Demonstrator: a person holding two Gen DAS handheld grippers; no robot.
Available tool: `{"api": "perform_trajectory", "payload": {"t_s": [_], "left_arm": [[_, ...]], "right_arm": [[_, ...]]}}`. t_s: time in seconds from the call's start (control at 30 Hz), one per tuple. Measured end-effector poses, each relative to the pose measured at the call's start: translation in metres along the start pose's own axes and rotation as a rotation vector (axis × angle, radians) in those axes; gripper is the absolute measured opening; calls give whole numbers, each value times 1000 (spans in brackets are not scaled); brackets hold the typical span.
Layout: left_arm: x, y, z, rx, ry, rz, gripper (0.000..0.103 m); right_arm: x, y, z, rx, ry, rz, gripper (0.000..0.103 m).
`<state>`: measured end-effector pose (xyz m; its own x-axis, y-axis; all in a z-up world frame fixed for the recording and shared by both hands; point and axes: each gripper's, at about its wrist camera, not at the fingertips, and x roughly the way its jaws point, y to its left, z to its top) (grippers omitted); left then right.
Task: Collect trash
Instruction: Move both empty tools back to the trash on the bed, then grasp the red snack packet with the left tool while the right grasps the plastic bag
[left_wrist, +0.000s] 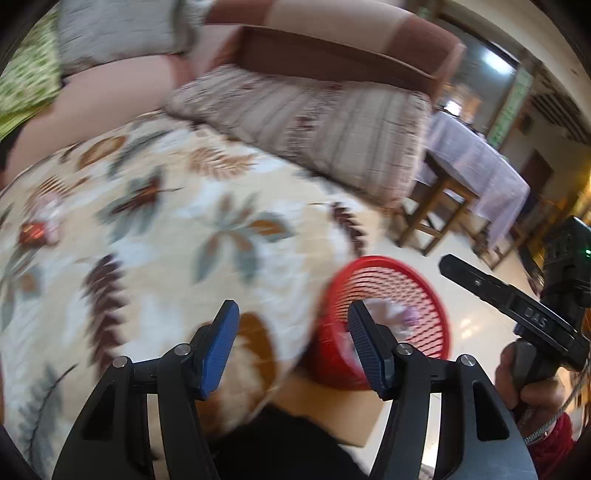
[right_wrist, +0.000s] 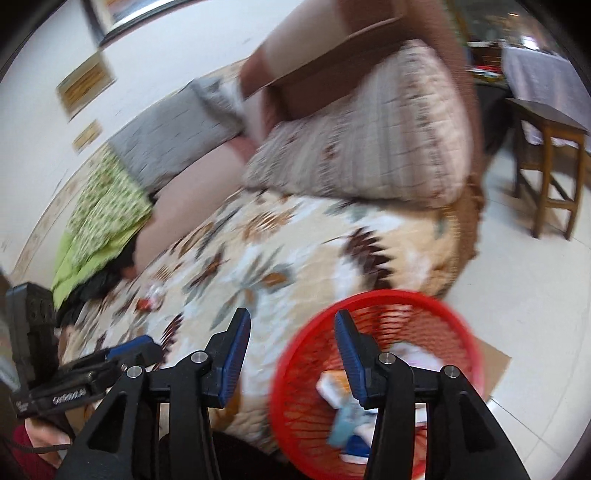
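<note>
Several scraps are already held in the red basket (right_wrist: 373, 384) at lower right, one wrapper (right_wrist: 149, 299) is left on the quilt (right_wrist: 266, 258) at centre-left, and both the left gripper (left_wrist: 293, 347) and right gripper (right_wrist: 291, 354) are spread apart, empty.

Soft daylight; motion blur smears the leaf-print bedspread (left_wrist: 155, 229) ahead of both claws; fisheye edges curve darkly.
</note>
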<state>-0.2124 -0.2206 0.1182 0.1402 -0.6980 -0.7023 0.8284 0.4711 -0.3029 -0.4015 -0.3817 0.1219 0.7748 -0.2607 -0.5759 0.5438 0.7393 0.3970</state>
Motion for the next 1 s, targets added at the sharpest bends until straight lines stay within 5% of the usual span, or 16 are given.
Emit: {"api": "perform_trajectory", "payload": {"t_s": [0.33, 0.57, 1.0], "left_arm": [[-48, 119, -23, -201, -48, 195, 60], [-70, 209, 0, -345, -111, 299, 60], [16, 345, 67, -584, -59, 278, 60]], "right_arm": [[58, 106, -15, -179, 119, 158, 53], [79, 156, -23, -265, 159, 227, 53], [119, 173, -8, -306, 204, 225, 54]]}}
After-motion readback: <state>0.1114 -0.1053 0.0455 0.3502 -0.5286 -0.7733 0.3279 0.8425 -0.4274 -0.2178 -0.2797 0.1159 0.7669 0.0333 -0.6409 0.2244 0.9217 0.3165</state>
